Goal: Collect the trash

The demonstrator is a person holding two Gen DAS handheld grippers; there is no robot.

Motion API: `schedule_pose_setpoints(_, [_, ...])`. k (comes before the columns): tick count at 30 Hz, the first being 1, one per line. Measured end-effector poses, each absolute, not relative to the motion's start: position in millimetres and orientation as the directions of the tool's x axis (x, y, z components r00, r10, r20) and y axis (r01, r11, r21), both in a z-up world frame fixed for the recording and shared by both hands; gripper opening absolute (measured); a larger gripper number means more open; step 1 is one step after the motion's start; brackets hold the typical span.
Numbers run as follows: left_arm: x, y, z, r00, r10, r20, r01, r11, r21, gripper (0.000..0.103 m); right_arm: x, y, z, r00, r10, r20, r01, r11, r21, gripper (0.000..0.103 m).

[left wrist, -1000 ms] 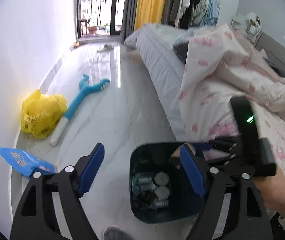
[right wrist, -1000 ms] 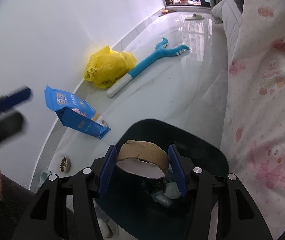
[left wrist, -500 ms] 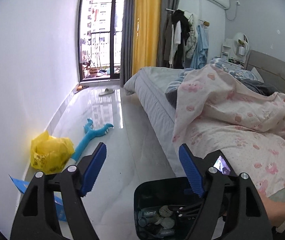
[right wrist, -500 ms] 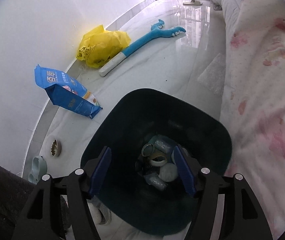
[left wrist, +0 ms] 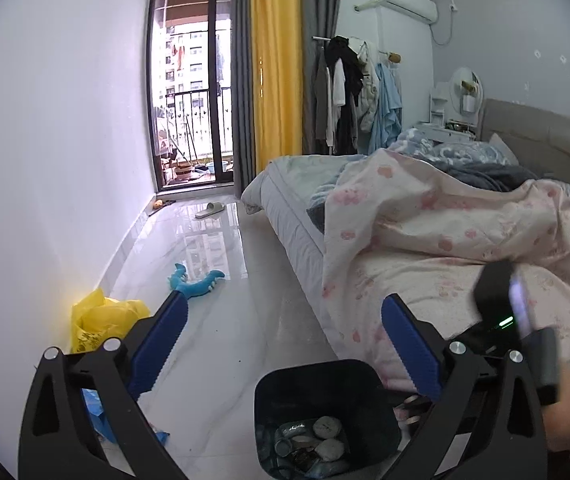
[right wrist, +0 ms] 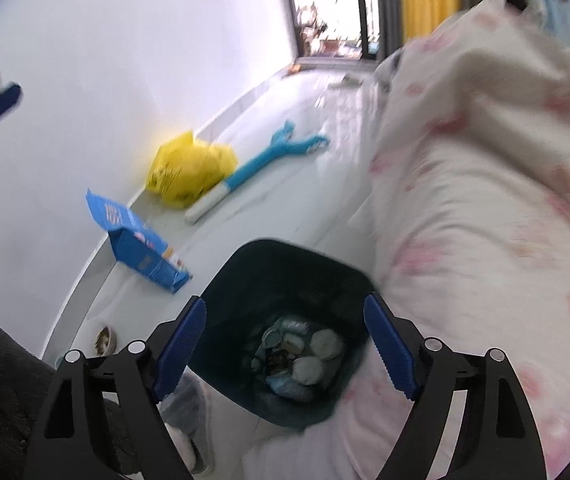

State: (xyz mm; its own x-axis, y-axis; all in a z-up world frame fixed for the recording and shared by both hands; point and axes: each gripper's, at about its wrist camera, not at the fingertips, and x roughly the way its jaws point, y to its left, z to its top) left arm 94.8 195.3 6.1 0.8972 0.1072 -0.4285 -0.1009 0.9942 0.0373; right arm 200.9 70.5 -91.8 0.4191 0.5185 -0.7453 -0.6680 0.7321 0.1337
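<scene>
Dark teal bin [right wrist: 285, 280] sits on the white floor [left wrist: 213, 280] right against the bed [left wrist: 445, 248], with a heap of trash [right wrist: 297, 356] in its bottom: crumpled wads, what looks like a tape ring, wrappers; can't separate them further in the motion blur. Right gripper [right wrist: 285, 344] hovers over the bin mouth, blue pads wide apart, nothing between them. Left gripper [left wrist: 281, 344] is up and level, aimed down the room, also spread wide and empty; bin shows low in its view [left wrist: 325, 412]. My read: we're between items, drop step done for whatever went in, next is to choose and fetch another piece. Candidates by the wall: blue carton [right wrist: 137, 240] lying open on its side, nearest the bin; yellow bag [right wrist: 189, 168] further along, touching the wall; blue-and-white handled tool [right wrist: 261, 164] just beside the bag, may not be trash at all. A small round dish [right wrist: 105, 340] sits near the skirting, contents unclear. Next move calls for dropping low to floor level and lining the pads across the carton's thin dimension. It's light card, so it'll probably crush and skate on the glossy tile; clamp near the folded edge, not the open flap. Left gripper is on the carton's side, so it's the natural one. Bag is slack film: pinch a gathered fold, expect it to sag and maybe spill.
</scene>
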Motion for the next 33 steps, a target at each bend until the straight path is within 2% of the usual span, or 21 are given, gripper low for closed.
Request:
schedule_pose_setpoints(8, [66, 161, 17, 0.909, 0.105, -0.404, -0.105, 0.994, 0.021, 0.100, 158, -19, -33, 0.616, 0.508, -0.603, -0.588, 0.805, 0.078, 0.090])
schedule_pose_setpoints(19, [27, 128, 33, 0.928, 0.179, -0.326, -0.177, 0.984, 0.035, 0.100, 119, -119, 9, 0.761, 0.433, -0.483, -0.471, 0.881, 0.048, 0.100])
schedule_pose_setpoints(26, [5, 112, 40, 0.936, 0.190, -0.297, -0.184, 0.982, 0.049, 0.100, 86, -177, 34, 0.829, 0.389, -0.401, -0.400, 0.914, 0.060, 0.100])
schedule_pose_setpoints(33, [-12, 96, 37, 0.946, 0.161, -0.281, -0.154, 0.987, 0.049, 0.100, 48, -229, 38, 0.871, 0.339, -0.356, -0.330, 0.940, 0.088, 0.100])
